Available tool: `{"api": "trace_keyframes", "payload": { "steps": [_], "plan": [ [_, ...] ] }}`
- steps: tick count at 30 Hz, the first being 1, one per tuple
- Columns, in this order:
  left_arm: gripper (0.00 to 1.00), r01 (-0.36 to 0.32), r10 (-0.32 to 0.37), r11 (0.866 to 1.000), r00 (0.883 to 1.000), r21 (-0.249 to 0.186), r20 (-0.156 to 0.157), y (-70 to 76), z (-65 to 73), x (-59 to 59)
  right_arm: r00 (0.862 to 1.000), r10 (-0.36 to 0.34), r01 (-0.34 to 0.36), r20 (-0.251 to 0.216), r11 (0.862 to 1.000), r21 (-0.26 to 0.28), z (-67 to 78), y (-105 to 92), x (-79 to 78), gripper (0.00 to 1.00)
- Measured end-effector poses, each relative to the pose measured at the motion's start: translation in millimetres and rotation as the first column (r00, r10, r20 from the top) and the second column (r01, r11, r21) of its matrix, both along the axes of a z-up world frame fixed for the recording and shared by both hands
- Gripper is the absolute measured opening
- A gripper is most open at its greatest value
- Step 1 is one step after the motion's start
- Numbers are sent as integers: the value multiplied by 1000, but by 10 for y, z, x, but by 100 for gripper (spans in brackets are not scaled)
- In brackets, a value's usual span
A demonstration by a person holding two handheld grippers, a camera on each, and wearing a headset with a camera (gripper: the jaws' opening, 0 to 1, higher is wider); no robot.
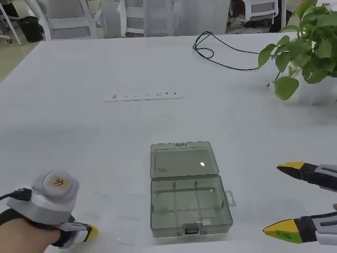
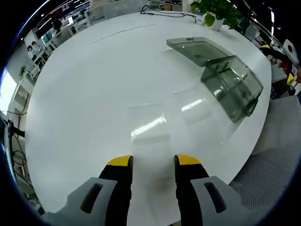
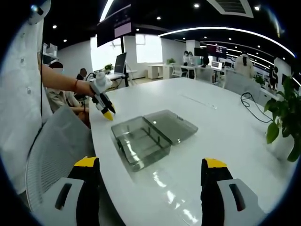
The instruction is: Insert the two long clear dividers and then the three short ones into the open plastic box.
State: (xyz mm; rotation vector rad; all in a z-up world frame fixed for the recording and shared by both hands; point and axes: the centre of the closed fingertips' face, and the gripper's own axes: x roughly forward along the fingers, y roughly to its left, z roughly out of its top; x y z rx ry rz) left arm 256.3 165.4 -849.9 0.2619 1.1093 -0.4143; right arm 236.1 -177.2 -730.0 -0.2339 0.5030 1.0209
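Right now my left claw is open by a modest gap, with nothing between its yellow-tipped jaws, just bare white counter. In the head view it sits low over the counter, well to the left of the plastic box and level with the box's front edge. My right claw is spread wide and holds nothing, hovering to the right of the box, clear of its side wall.

The box lies open near the front edge of the counter, its tray towards me and its lid folded flat on the far side of the tray. Faint lines cross the tray; I cannot tell whether they are seated dividers or only moulded slots.

From the left gripper view, one clear divider lies flat on the counter between my left claw and the box, and a second clear divider lies just beyond it, nearer the box but not touching it. I cannot tell whether they are long or short ones.

Beyond the box, past its lid, a white power strip lies on the counter. Farther back and to the right of the box are a looped black cable and a green plant.
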Motion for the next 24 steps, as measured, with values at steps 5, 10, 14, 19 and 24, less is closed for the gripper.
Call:
{"api": "trace_keyframes", "payload": {
  "steps": [5, 10, 14, 19, 24],
  "plan": [
    [33, -18, 18, 1000, 1000, 2, -7, 16, -1, 4, 1000, 0, 0, -1, 1000, 0, -8, -1, -5, 90],
    [32, -19, 19, 1000, 1000, 5, -19, 17, -5, 5, 1000, 0, 0, -4, 1000, 0, -16, 0, -8, 90],
    [32, -25, 25, 1000, 999, 4, -30, 16, -5, 7, 1000, 4, -4, -5, 1000, -2, -24, 4, -15, 90],
    [32, -30, 30, 999, 999, -10, -36, 17, 1, 6, 1000, 7, -7, -6, 1000, -6, -37, 2, -27, 90],
    [31, -29, 28, 999, 999, -27, -37, 20, 2, 3, 1000, 11, -11, -6, 1000, -12, -46, 1, -36, 90]
  ]
}}
